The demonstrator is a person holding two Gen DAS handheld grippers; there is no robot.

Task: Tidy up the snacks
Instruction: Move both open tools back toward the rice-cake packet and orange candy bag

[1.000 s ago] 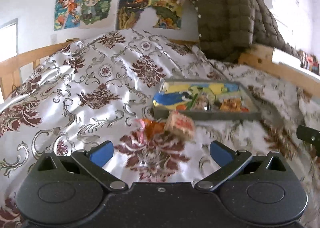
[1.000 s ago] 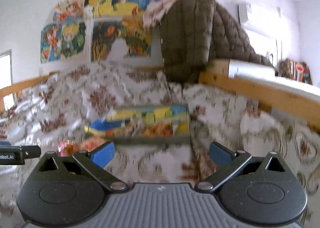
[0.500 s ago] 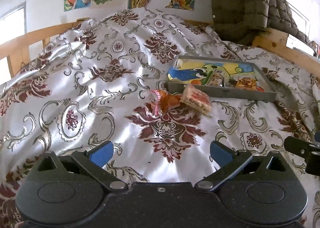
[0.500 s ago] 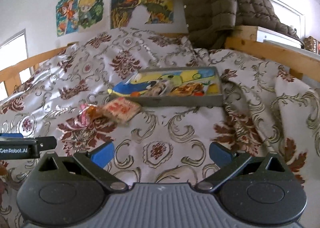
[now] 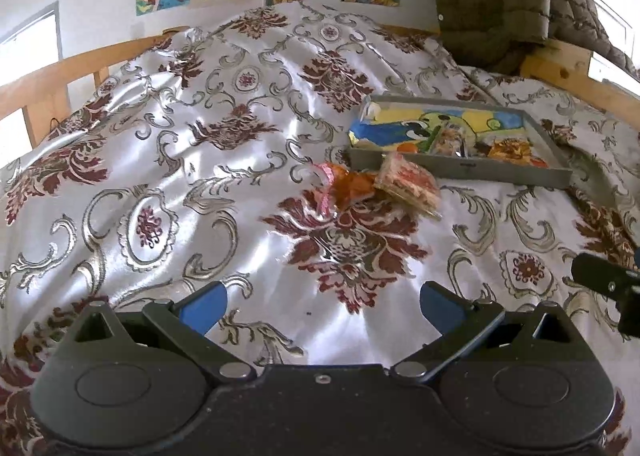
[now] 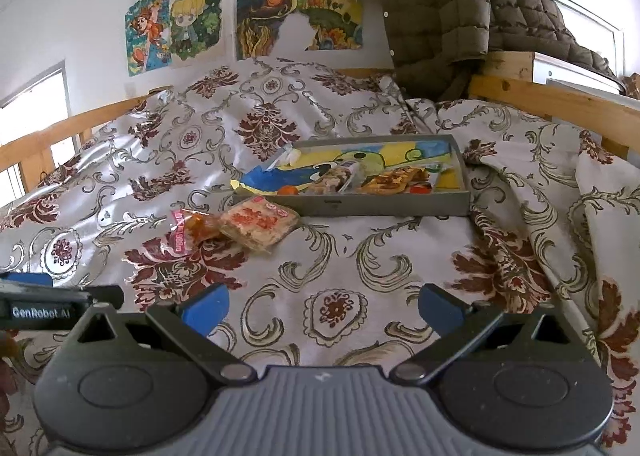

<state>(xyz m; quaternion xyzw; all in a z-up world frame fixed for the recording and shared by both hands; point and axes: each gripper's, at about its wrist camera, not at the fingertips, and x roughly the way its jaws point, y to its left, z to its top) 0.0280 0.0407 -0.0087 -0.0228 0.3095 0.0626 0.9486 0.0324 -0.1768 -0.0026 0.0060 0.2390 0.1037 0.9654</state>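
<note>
The only crisp writing is "GenRobot.AI", white on the black bar of the left claw (image 6: 60,310) where it pokes in at the left edge of the right wrist view. The pink-edged packet (image 6: 192,232) carries pink printing along its sealed end, perhaps digits — too small to read. Lettering on the square biscuit pack (image 6: 260,224) is likewise unreadable.

Both claws are spread wide with nothing between their blue-padded fingers (image 5: 204,310); the right claw (image 6: 324,306) hovers over the bedspread (image 6: 360,268), and only a black corner of it shows at the right edge of the left view.

The two loose snacks lie touching each other ahead of both claws, just in front of the grey tray (image 6: 400,207) — the biscuit pack sits against the tray's near wall. Inside the tray, several wrappers overlap on a cartoon-printed sheet; their edges are hard to separate.

The bedspread is glossy satin, silver with maroon damask scrolls, creased and heaped. A quilted olive jacket (image 6: 444,11) hangs over the wooden bed rail (image 6: 552,99) beyond the tray.
</note>
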